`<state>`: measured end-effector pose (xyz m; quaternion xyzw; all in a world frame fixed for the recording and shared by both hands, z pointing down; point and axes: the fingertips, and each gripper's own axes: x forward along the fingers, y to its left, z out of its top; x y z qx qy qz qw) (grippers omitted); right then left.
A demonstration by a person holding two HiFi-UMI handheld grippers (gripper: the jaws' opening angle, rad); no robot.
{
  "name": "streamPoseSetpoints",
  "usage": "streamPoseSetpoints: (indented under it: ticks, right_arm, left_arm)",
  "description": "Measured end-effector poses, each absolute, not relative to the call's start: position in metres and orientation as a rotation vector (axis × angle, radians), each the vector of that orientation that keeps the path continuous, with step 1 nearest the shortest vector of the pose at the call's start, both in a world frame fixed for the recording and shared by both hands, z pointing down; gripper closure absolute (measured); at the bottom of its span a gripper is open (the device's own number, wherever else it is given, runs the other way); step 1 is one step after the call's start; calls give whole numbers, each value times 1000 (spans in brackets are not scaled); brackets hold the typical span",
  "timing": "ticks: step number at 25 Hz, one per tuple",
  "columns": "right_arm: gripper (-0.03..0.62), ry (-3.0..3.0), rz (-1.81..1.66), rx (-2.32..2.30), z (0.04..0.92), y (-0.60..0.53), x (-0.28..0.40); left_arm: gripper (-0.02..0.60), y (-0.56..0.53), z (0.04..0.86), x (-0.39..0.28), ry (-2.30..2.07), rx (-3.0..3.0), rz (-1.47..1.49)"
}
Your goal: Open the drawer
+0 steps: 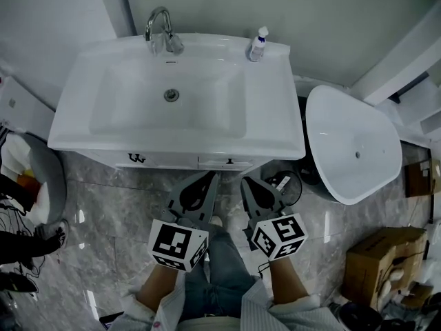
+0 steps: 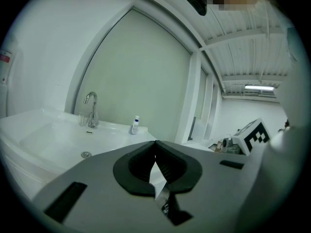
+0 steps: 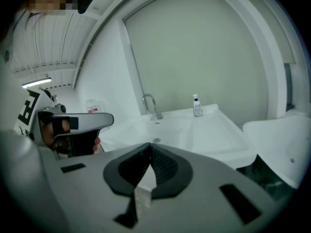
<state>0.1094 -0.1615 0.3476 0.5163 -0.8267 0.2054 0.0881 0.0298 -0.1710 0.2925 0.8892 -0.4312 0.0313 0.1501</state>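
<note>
grey marble-look floor (image 1: 124, 205), white vanity against the wall; basin (image 1: 172, 98) on top, faucet (image 1: 160, 29) at the back, small bottle (image 1: 258, 45) at the back right corner.

drawer (image 1: 213, 163): a narrow white front just under the basin's front lip, right of centre, fully shut. its small dark handle (image 1: 229, 161) is hard to resolve. long axis runs left-right along the vanity's front edge, so the pull has to come straight back toward the person. a second dark handle (image 1: 136, 158) sits further left on the same face.

left gripper (image 1: 212, 176): jaws closed tip to tip, nothing between the pads (image 2: 167, 166). right gripper (image 1: 245, 181): same, pads (image 3: 164, 169) meeting at the nose, empty.

key relation: in the head view both noses point at the vanity face and stop short of it. the drawer handle lies ahead and between the two noses; neither hand is clearly nearer, though the right one lines up with the drawer's right half. both gripper views look across the basin top and show no drawer front, so i judge the handle to lie ahead of and below both noses.

judgement: task not begun. the next move needs one nose lowered to handle height and its jaws parted before closing in. risk: nudging the lip instead.
</note>
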Motion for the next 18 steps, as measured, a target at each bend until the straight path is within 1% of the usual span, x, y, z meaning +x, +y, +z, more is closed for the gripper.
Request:
streamPoseSetpoints:
  ticks: [18]
  right_arm:
    - [582,-2296,673,1590,494,-182,111]
  left_arm:
    - [566,-171,432,15,-1230,2439,165]
